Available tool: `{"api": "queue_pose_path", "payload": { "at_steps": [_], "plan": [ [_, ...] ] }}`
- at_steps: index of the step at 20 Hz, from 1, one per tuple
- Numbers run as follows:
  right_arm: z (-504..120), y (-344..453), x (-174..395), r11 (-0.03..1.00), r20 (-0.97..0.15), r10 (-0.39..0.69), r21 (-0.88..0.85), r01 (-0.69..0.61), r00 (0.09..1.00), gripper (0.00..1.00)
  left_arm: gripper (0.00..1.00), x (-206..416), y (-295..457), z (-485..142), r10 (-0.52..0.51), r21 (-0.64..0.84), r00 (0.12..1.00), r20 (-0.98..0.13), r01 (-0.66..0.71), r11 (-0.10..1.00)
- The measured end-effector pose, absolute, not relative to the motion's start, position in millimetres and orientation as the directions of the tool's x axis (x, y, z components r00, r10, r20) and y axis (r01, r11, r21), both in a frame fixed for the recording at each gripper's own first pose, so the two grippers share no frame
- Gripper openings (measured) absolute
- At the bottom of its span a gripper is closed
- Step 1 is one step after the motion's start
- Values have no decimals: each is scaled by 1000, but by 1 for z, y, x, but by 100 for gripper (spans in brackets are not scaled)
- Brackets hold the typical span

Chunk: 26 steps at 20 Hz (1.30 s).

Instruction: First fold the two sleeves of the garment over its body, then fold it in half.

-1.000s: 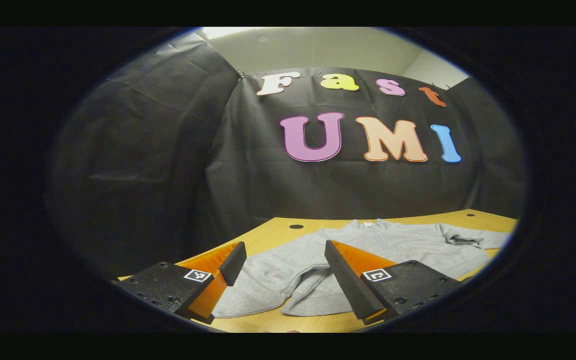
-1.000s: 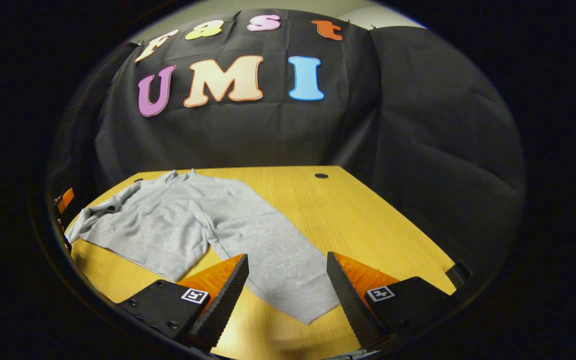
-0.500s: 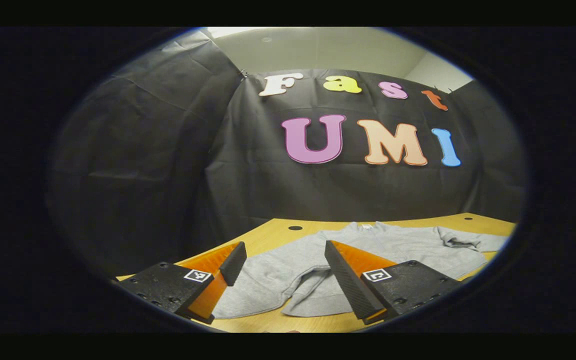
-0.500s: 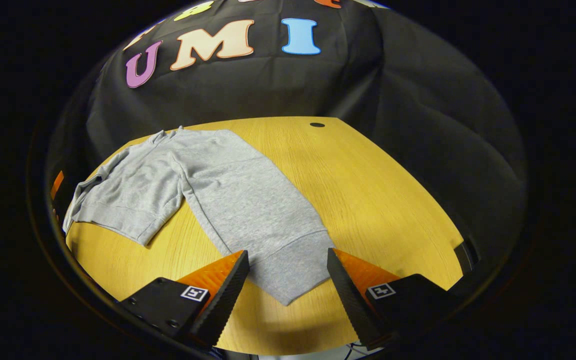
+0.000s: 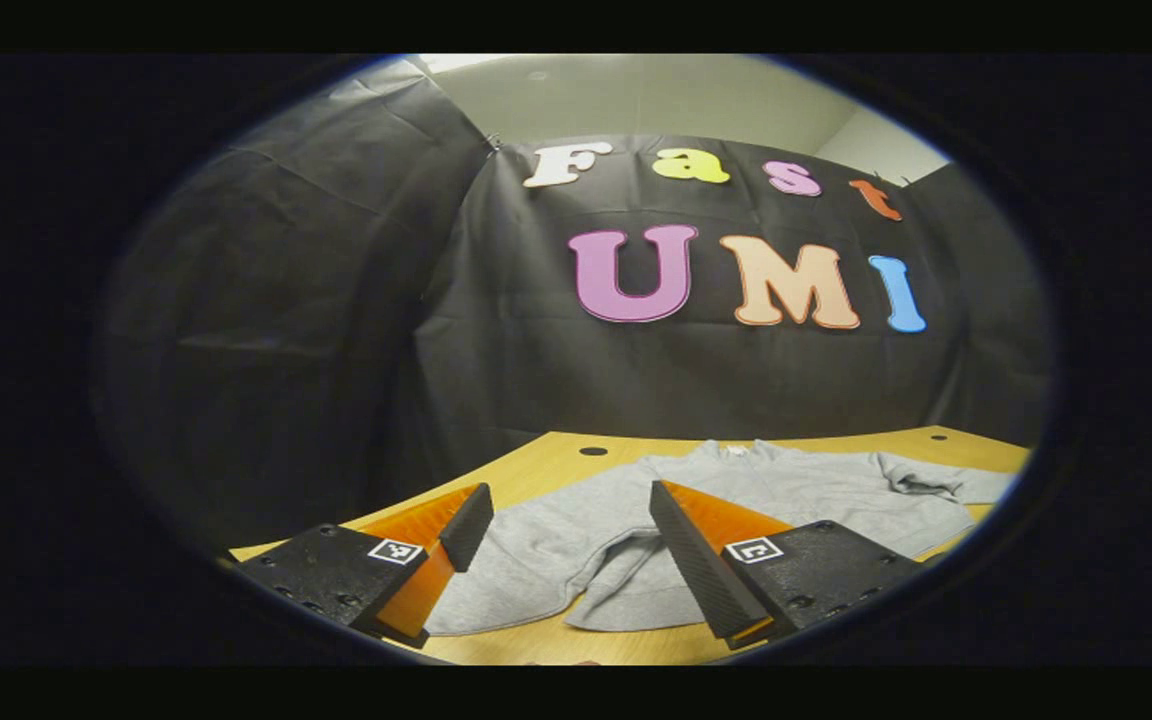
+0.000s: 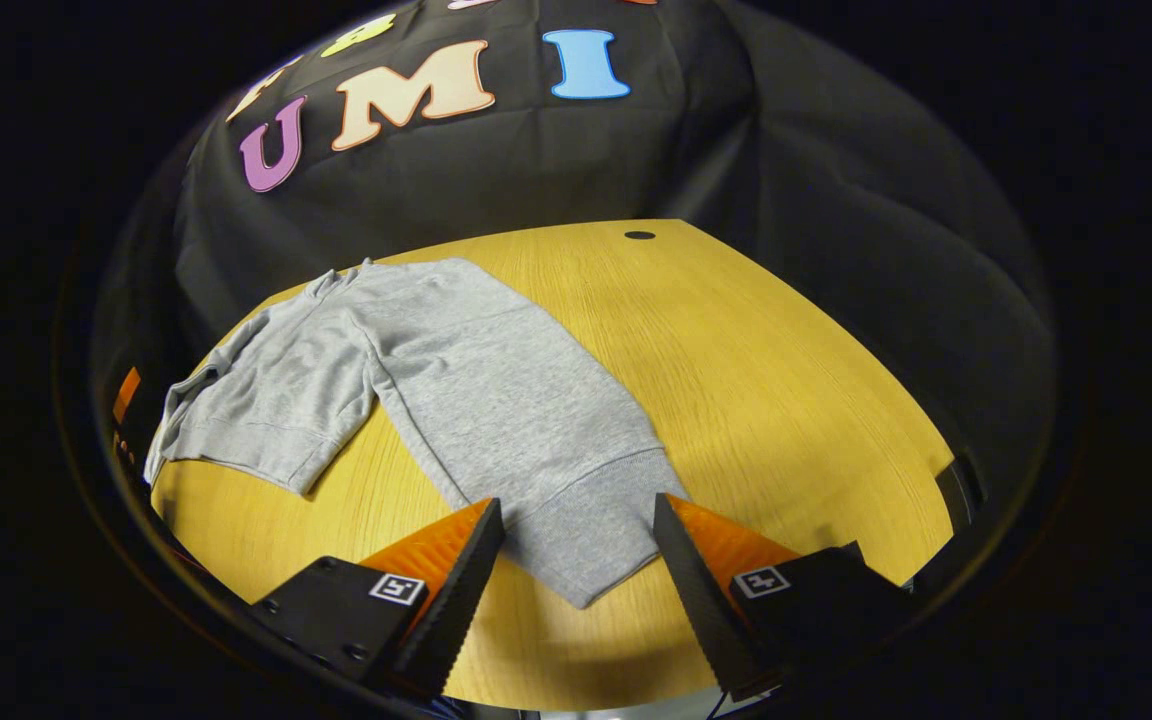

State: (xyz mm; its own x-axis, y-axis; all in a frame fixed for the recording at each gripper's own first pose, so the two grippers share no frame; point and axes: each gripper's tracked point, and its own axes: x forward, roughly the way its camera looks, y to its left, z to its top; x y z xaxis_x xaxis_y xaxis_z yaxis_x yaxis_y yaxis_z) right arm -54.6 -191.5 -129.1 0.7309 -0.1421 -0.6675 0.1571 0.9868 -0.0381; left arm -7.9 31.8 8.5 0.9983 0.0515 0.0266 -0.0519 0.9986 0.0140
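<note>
A grey long-sleeved sweatshirt [image 6: 406,360] lies flat on the wooden table [image 6: 756,380]. In the right gripper view one sleeve stretches toward me, and its ribbed cuff [image 6: 586,530] lies between the open fingers of my right gripper [image 6: 576,560], which hovers just above it. In the left gripper view the sweatshirt [image 5: 786,490] spreads to the right, with its other sleeve [image 5: 546,560] bent and rumpled near the front edge. My left gripper [image 5: 561,545] stands open low over that sleeve, with nothing held.
Black cloth walls close in the table at the back and sides. Small dark holes [image 6: 639,235] [image 5: 592,452] mark the table's far corners. Bare wood lies to the right of the sleeve in the right gripper view.
My right gripper has tipped down and come closer over the sleeve cuff, which now lies between its fingers. The left gripper has hardly moved.
</note>
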Motion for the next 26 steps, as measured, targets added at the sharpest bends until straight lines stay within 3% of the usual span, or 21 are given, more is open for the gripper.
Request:
{"api": "queue_pose_path", "payload": {
  "at_steps": [3, 4, 6, 7, 8, 10, 12, 15, 17, 26],
  "plan": [
    [-130, -184, -52, 991, -666, -118, -32, 129, 736, 85, 92, -8, 31, 9, 50, 15, 998, 30, -50, 999],
    [-130, -185, -52, 992, -667, -118, -40, 124, 736, 68, 92, -8, 32, 9, 50, 15, 998, 30, -50, 999],
    [-132, -177, -49, 993, -672, -89, -3, 117, 735, 68, 92, -8, 32, 9, 50, 14, 998, 29, -51, 999],
    [-130, -170, -49, 992, -672, -68, 31, 119, 738, 63, 92, -8, 32, 9, 50, 13, 998, 29, -50, 999],
    [-132, -171, -48, 991, -666, -68, 39, 126, 743, 31, 92, -8, 32, 8, 50, 13, 998, 27, -50, 999],
    [-133, -171, -48, 989, -667, -68, 52, 137, 742, 30, 92, -9, 34, 8, 53, 14, 998, 25, -53, 998],
    [-135, -168, -49, 989, -675, -65, 55, 137, 735, 21, 92, -10, 35, 8, 55, 16, 998, 26, -55, 998],
    [-132, -167, -48, 990, -671, -97, 8, 138, 735, 16, 92, -11, 35, 12, 51, 18, 998, 33, -51, 999],
    [-127, -166, -46, 990, -666, -111, -6, 144, 738, 3, 92, -10, 33, 13, 46, 22, 998, 36, -47, 999],
    [-79, -147, -12, 995, -605, -91, -20, 99, 791, 2, 94, -14, 42, 15, 53, 4, 998, 43, -53, 999]
  ]
}}
